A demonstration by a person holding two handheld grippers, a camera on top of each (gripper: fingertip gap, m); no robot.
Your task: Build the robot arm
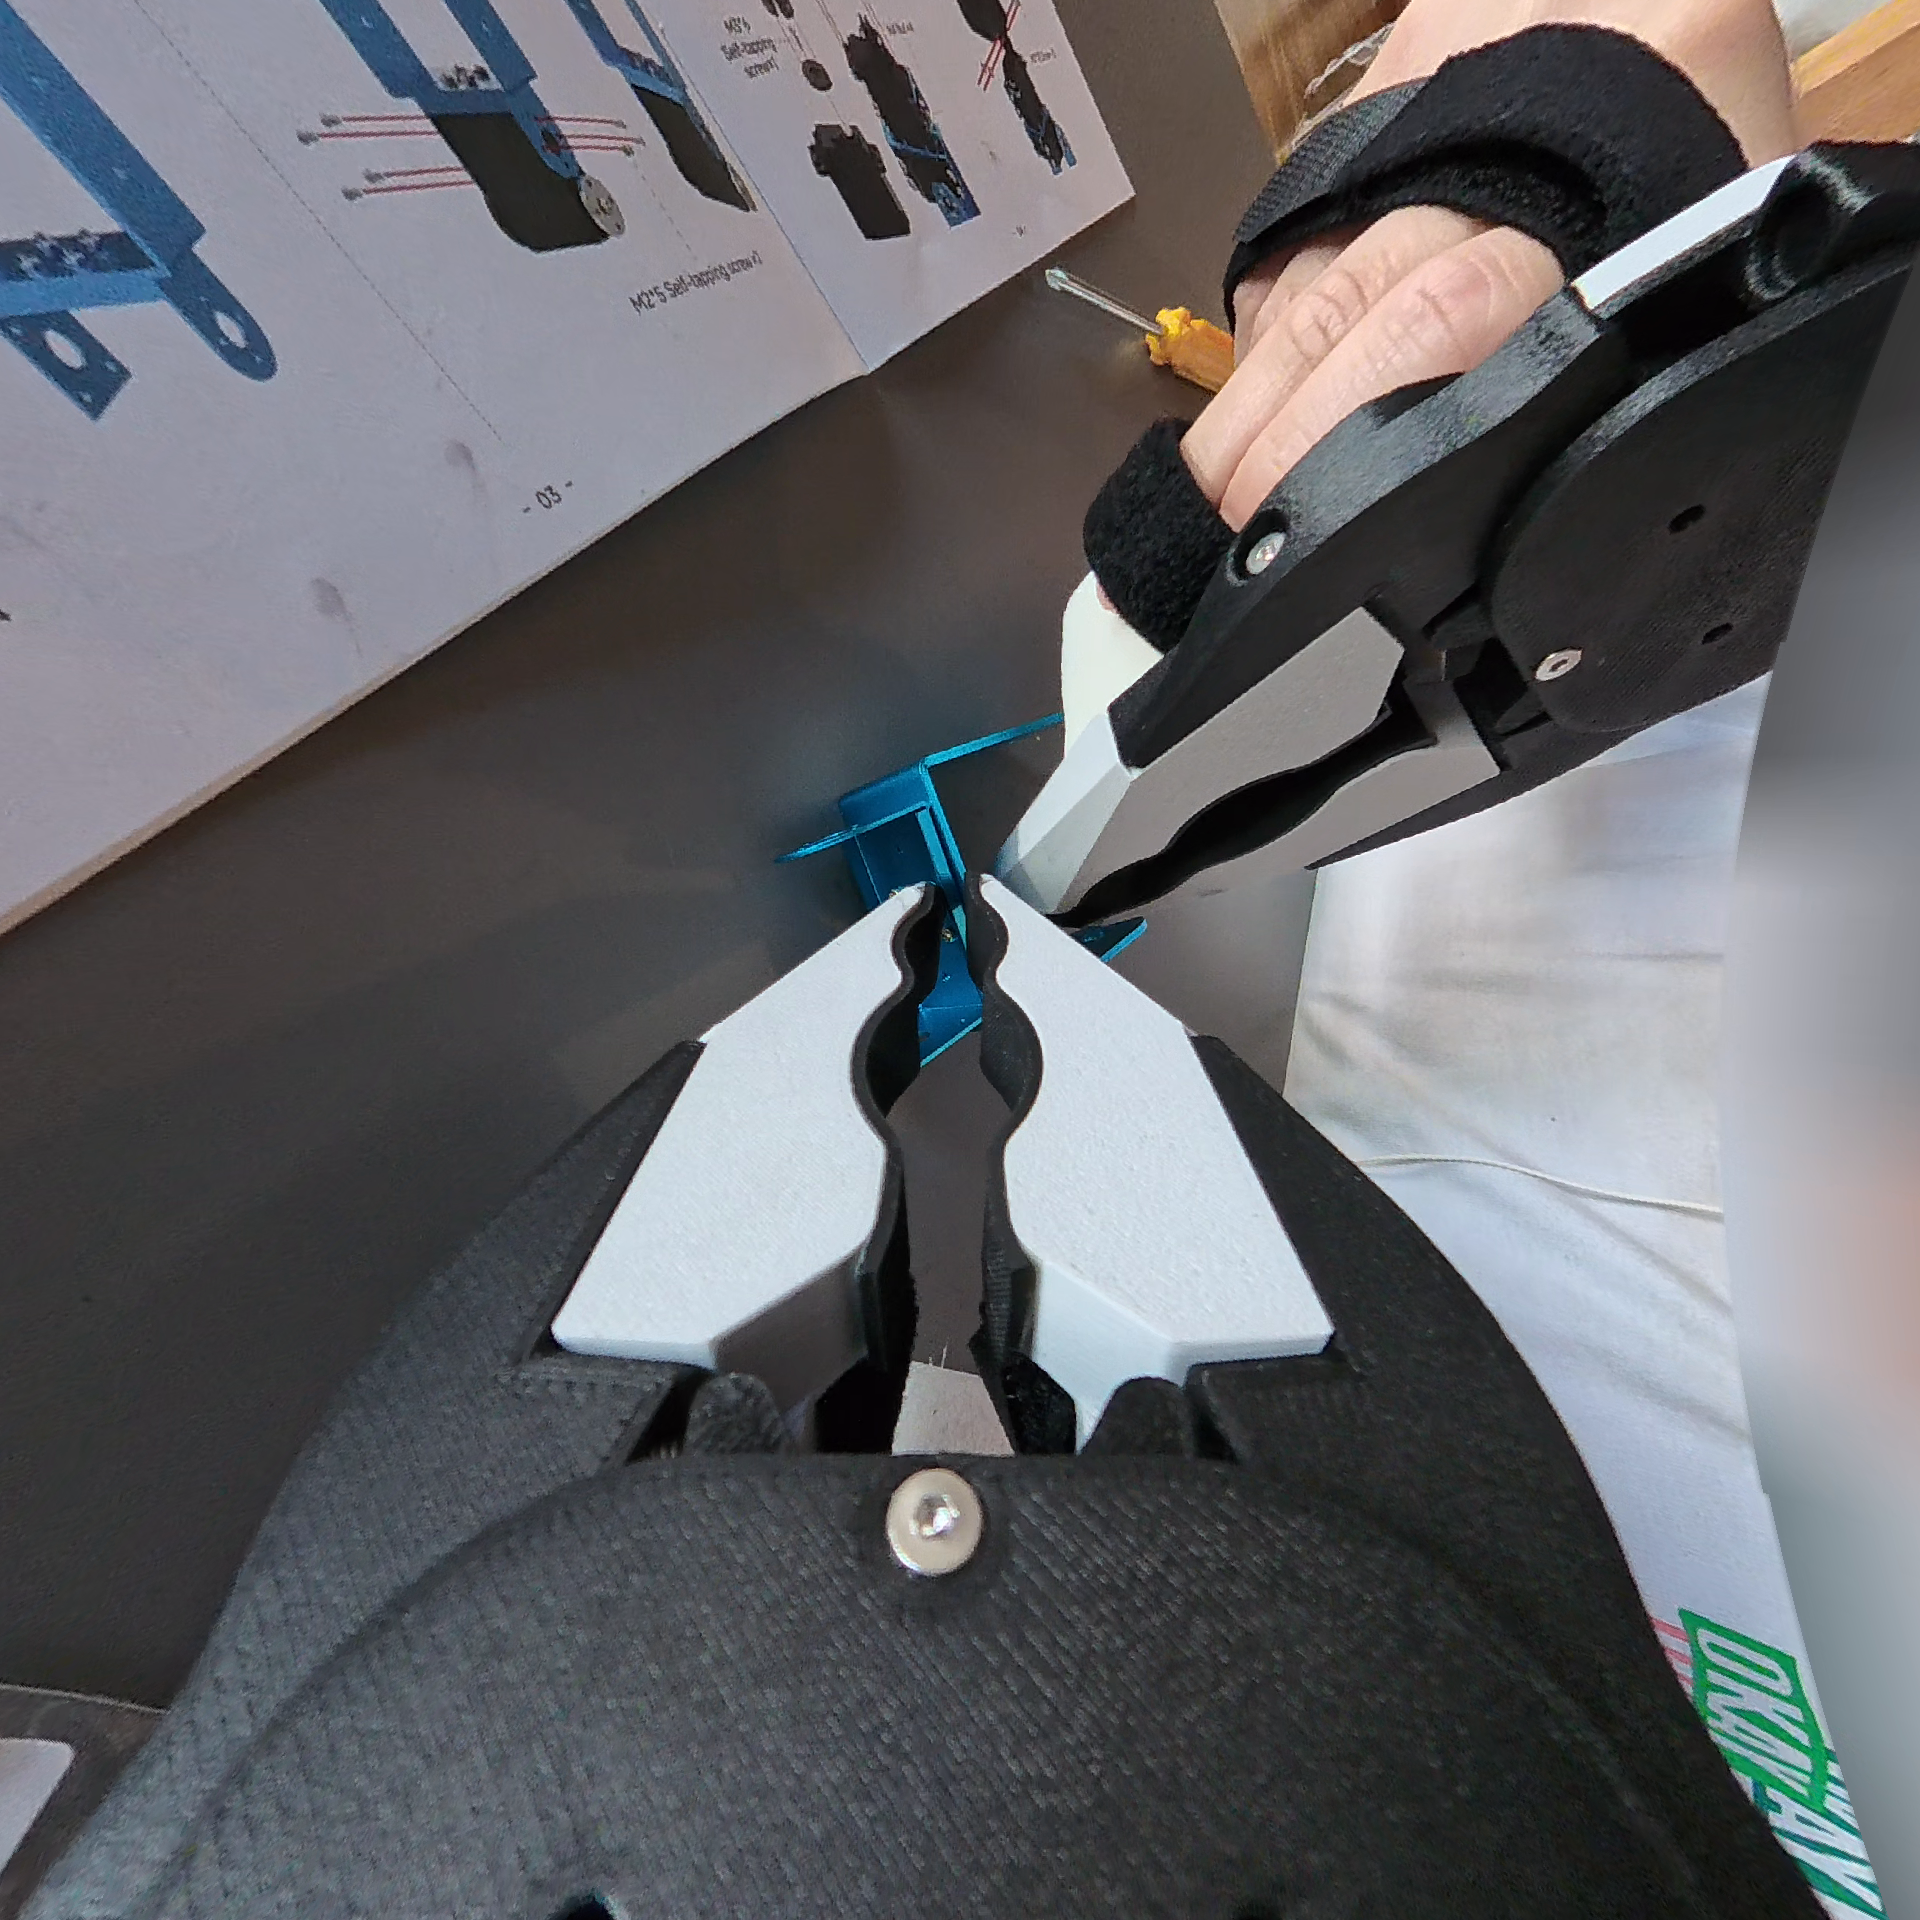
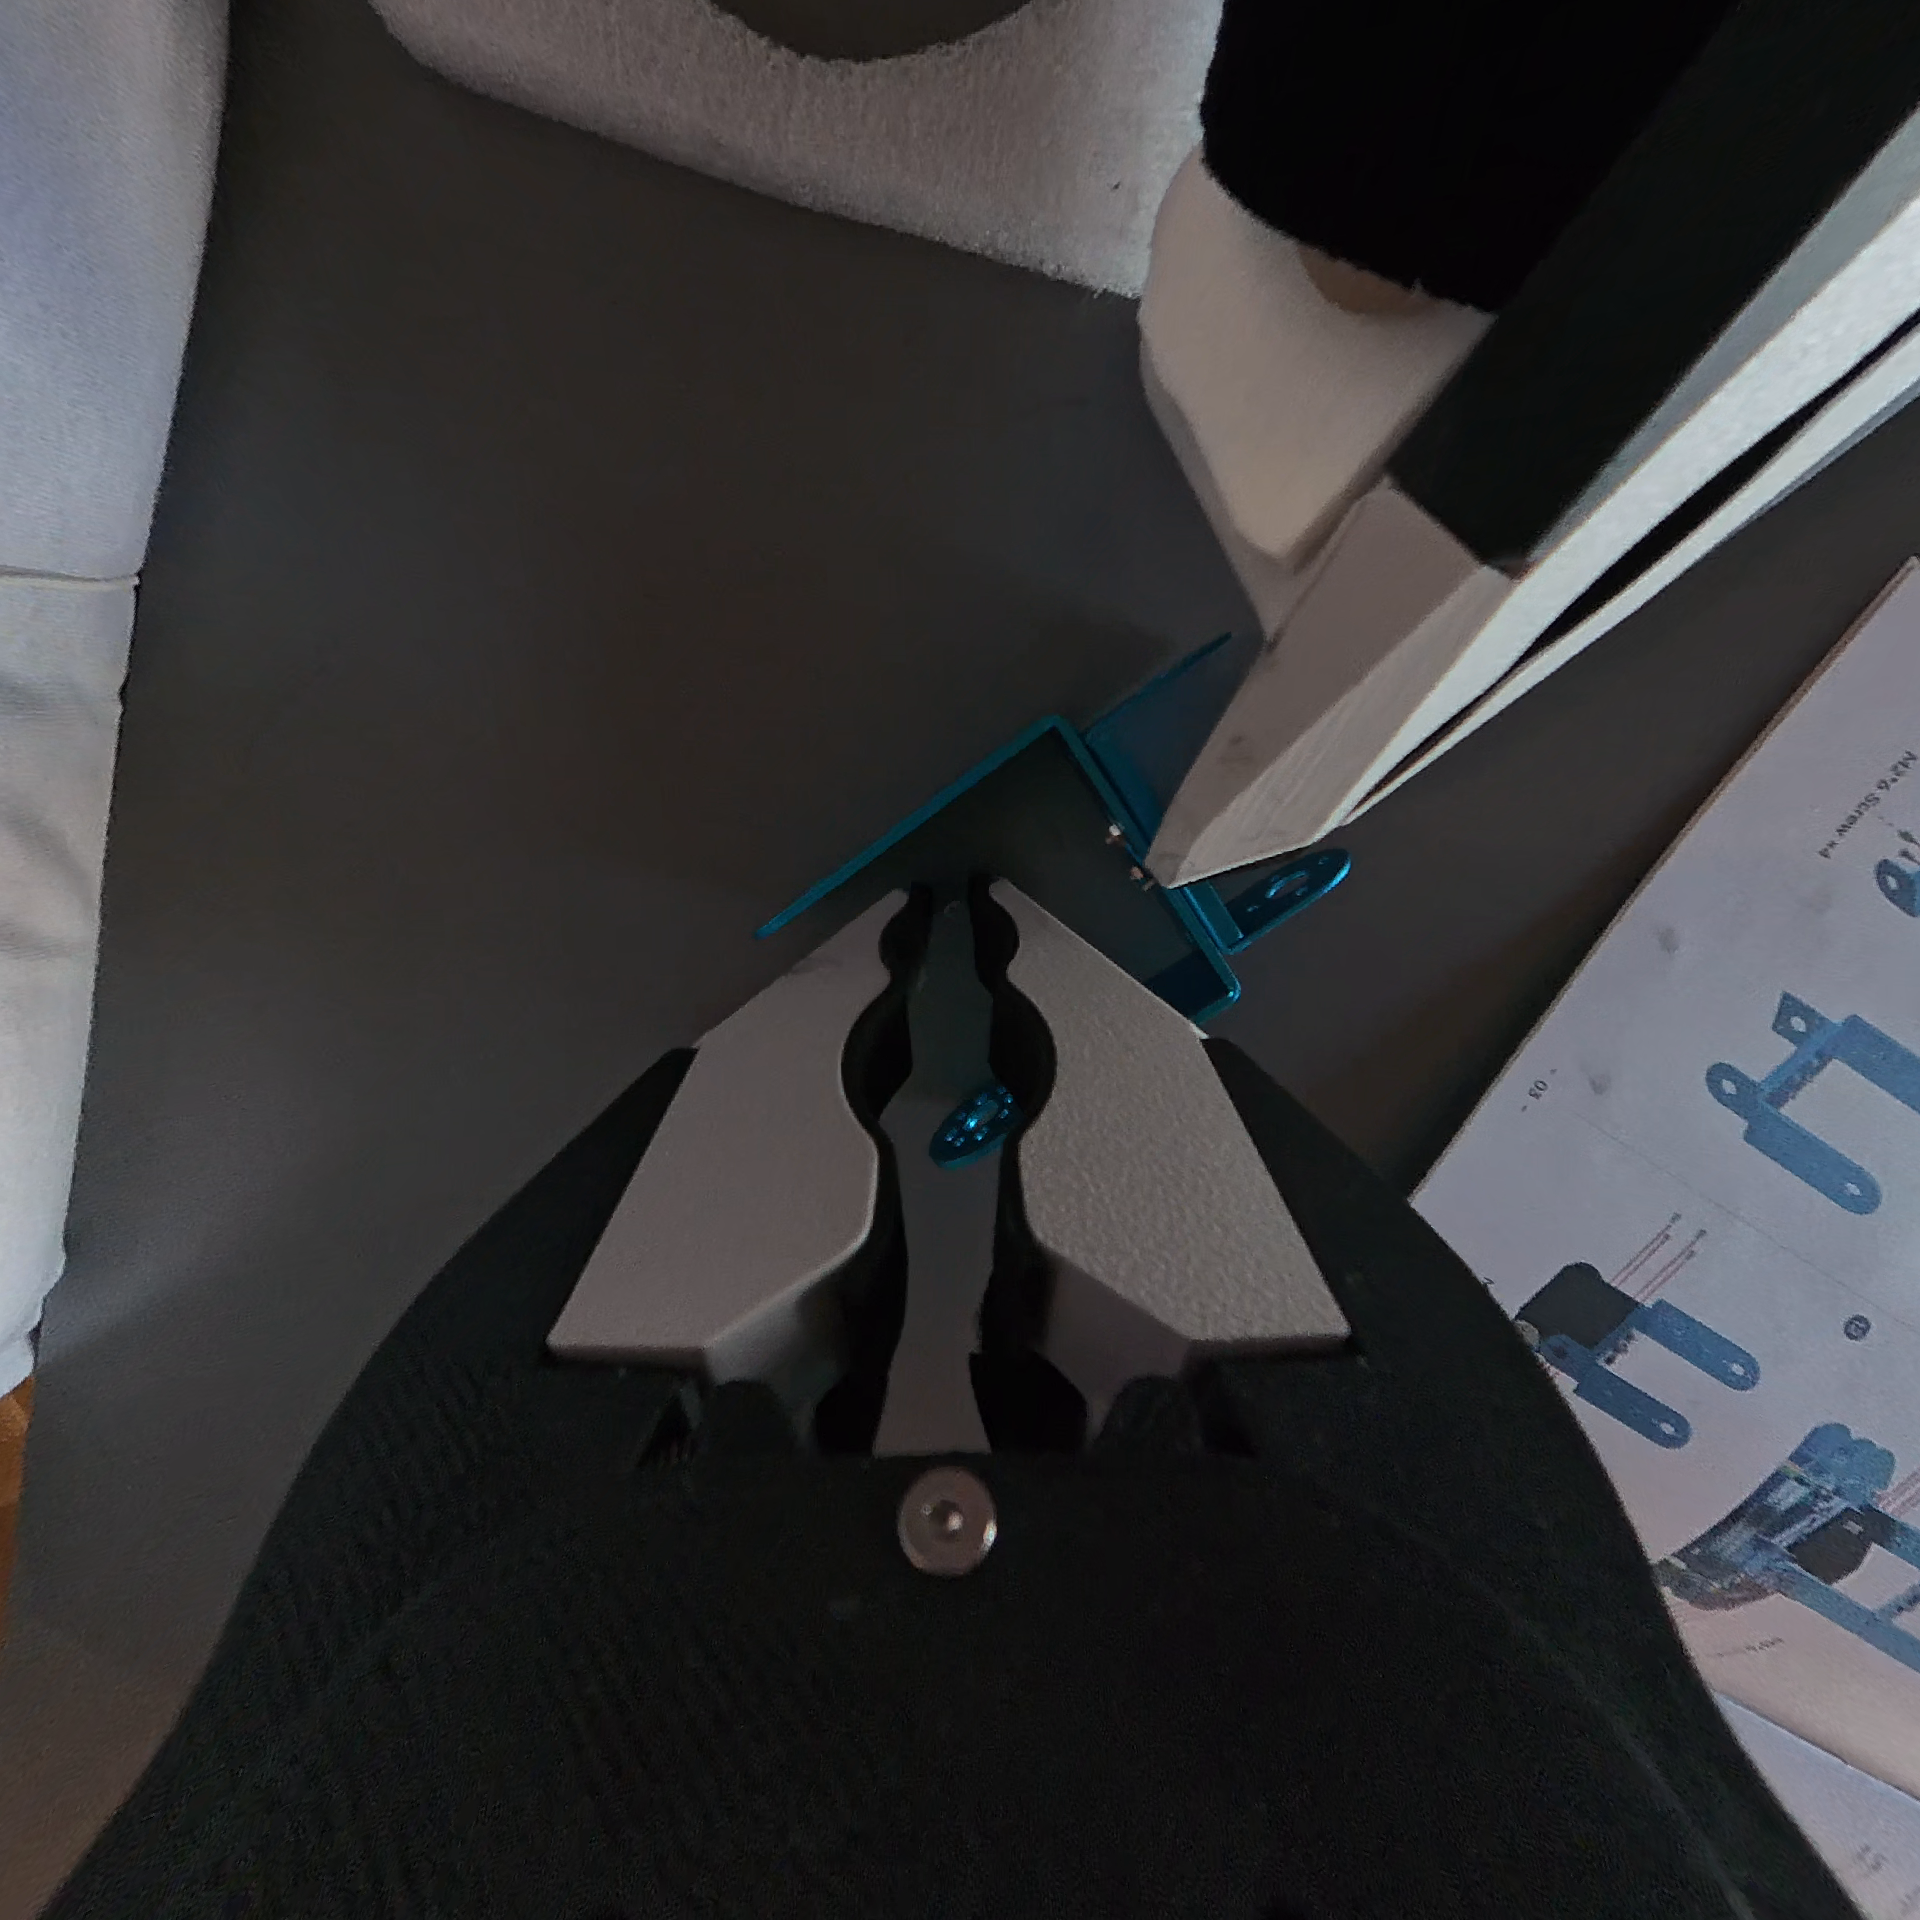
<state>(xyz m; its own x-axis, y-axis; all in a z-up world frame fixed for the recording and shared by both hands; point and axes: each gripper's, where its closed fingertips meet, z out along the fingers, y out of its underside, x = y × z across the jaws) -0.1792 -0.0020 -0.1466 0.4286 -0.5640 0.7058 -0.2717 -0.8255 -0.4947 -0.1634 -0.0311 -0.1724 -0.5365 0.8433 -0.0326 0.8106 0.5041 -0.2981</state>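
A small blue metal bracket (image 1: pixel 904 831) made of bent plates rests on the dark table (image 1: pixel 520 831). My left gripper (image 1: pixel 954 902) is shut on its near edge, and blue metal shows between the fingertips. My right gripper (image 1: pixel 1039 899) comes in from the upper right and pinches the bracket's right side. In the right wrist view my right gripper (image 2: pixel 951 899) is nearly closed against the edge of the bracket (image 2: pixel 1039 821), with a blue perforated tab (image 2: pixel 977 1127) under its fingers. The left gripper (image 2: pixel 1184 868) touches the bracket near two small screws.
A printed assembly sheet (image 1: pixel 416 364) lies at the back of the table and shows in the right wrist view (image 2: pixel 1714 1143). A yellow-handled screwdriver (image 1: pixel 1184 338) lies beyond the hand (image 1: pixel 1382 312). White cloth (image 1: pixel 1507 1039) borders the right, and more (image 2: pixel 831 156) lies ahead. Across from one pair of fingers to the other is roughly 4 centimeters.
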